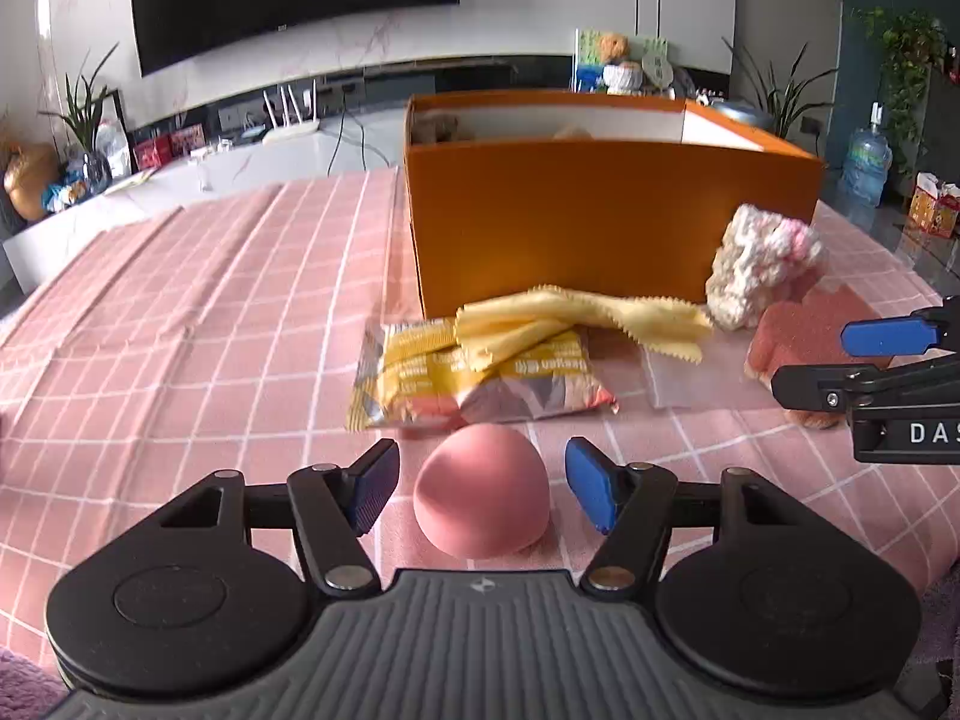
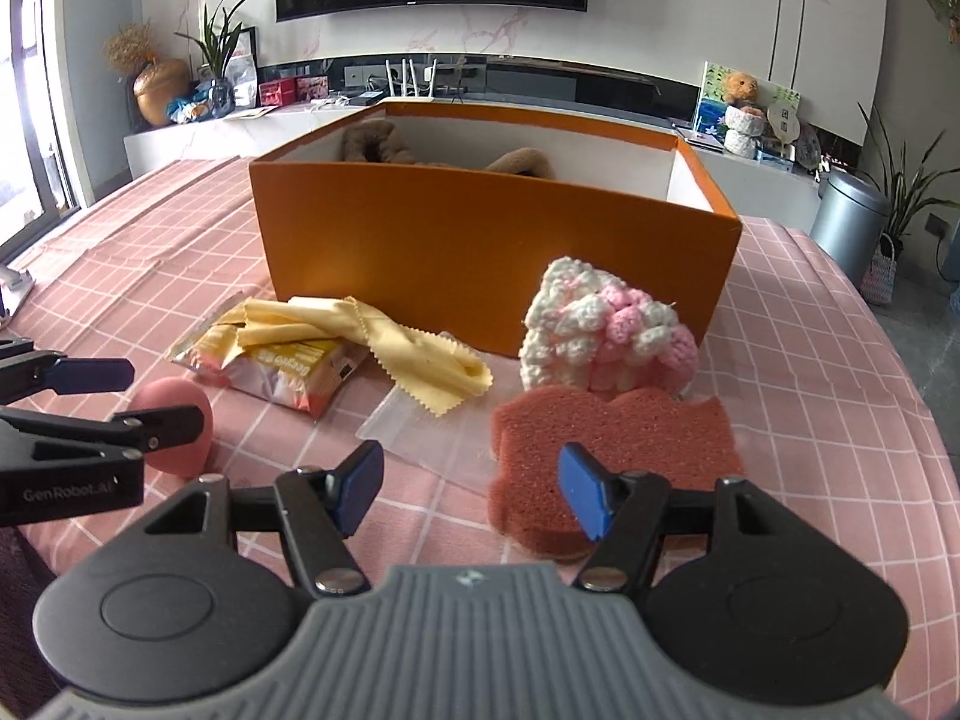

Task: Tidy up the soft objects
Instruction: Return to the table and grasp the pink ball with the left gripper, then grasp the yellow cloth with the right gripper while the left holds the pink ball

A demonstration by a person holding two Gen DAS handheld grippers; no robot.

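Orange cardboard makes the landmark here: an open orange box (image 2: pixel 492 252) standing on the pink checked surface (image 1: pixel 198 324), with brown plush shapes already showing over its rim. Every loose piece lies on the near side of that box. Just in front of its left corner sits a crinkly snack packet (image 1: pixel 474 384) with a yellow pinked-edge cloth (image 1: pixel 576 318) draped over it; in front of its right end stands a white-and-pink crocheted piece (image 2: pixel 606 330), touching the box wall or very nearly, and leaning against that is a reddish-brown sponge (image 2: pixel 612 456). Nearest of all, well forward of the box's left half, rests a pink egg-shaped ball (image 1: pixel 483 492).

The left hand-held gripper (image 1: pixel 483 489) stands wide, its blue pads either side of the ball but not pressing it, so nothing is held. The right hand-held gripper (image 2: pixel 471 489) is likewise parted and empty, its right pad over the sponge's near left edge.

The ball looks smooth, light and squashy; it would probably squirt out of an off-centre pinch, so the widest middle is the place to close on. The sponge should be featherlight and compress deeply, with a rough grippy skin; taking the near edge, well inside the rim, seems safest.
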